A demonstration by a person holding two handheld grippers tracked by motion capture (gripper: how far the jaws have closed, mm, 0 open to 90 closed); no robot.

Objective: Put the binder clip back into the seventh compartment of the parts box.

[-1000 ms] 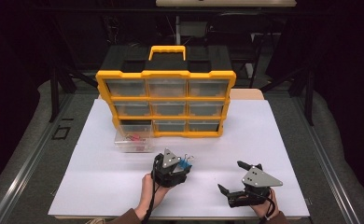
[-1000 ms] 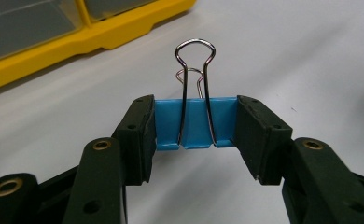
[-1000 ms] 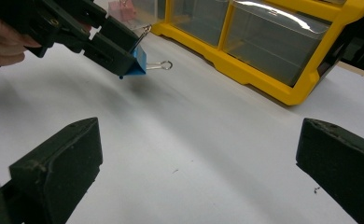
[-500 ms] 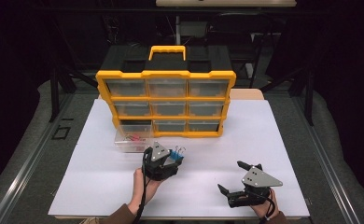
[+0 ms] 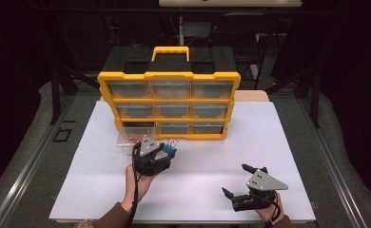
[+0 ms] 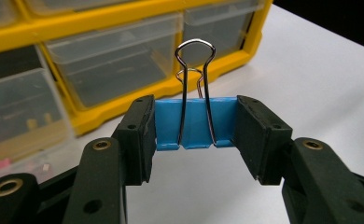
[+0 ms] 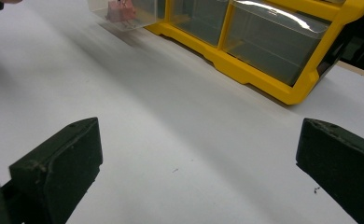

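Since a second ago we carry our left gripper (image 5: 167, 153) forward, its jaws clamped on a blue binder clip (image 6: 196, 122), toward the pulled-out clear drawer (image 5: 126, 141) holding pink clips (image 7: 120, 11) before the yellow organizer (image 5: 169, 76), while our right gripper (image 5: 236, 183) rests wide open.

Yellow drawer organizer (image 5: 169, 102) upright on white table (image 5: 278, 142); black frames behind in dark.
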